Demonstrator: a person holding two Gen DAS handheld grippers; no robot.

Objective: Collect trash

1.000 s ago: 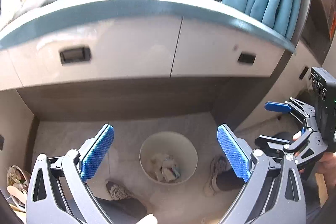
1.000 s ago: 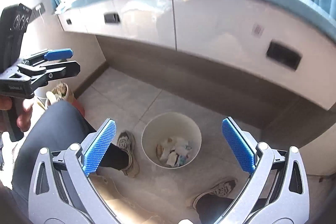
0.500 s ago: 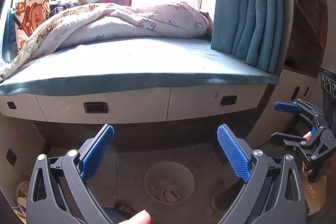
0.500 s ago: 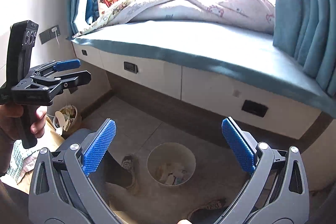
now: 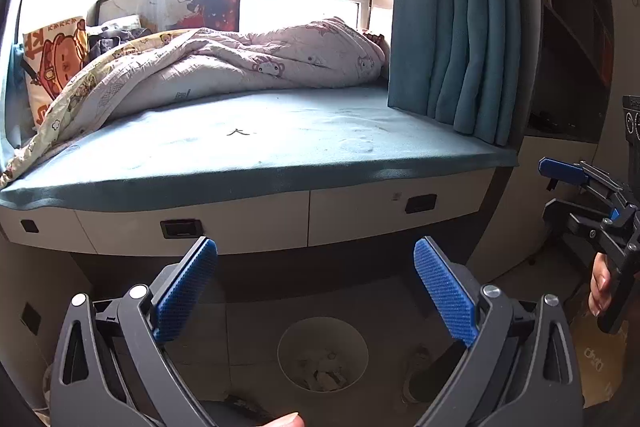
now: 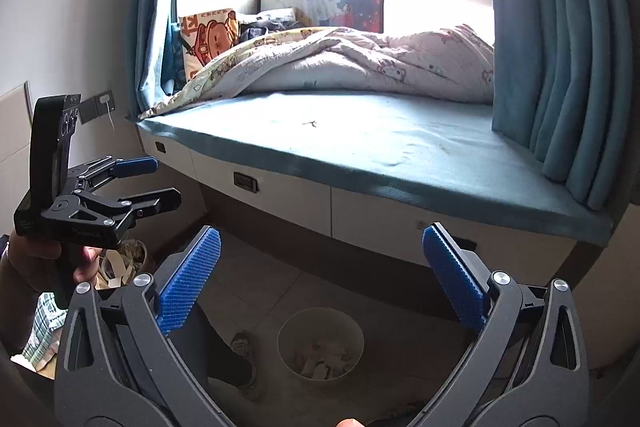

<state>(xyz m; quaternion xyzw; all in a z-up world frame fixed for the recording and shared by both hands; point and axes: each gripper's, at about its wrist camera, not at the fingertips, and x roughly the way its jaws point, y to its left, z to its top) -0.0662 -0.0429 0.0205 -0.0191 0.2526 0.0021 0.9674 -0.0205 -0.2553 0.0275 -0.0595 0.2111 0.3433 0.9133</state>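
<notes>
White and round, the plastic waste bin (image 5: 322,353) sits on the tiled floor below the window bench, crumpled paper scraps (image 6: 320,363) lying in its bottom. A second ago both cameras looked almost straight down into it; now they have tilted up, so the bin has slid to the lower edge of each view and the teal bench cushion (image 5: 280,147) fills the middle. That suggests a drop has been made and the search has turned to the next piece. A small dark scrap (image 5: 238,133) lies on the cushion and may be a candidate.

Both tools are empty: the left gripper (image 5: 316,291) and the right gripper (image 6: 320,283) each hold their blue pads wide apart with nothing between.

Behind the rumpled cartoon-print quilt (image 5: 224,67) leans an orange bear-print cushion (image 5: 56,55), its large letters too partial to read. A brown cardboard piece (image 5: 596,359) at the floor's right carries small dark print, also illegible.
</notes>
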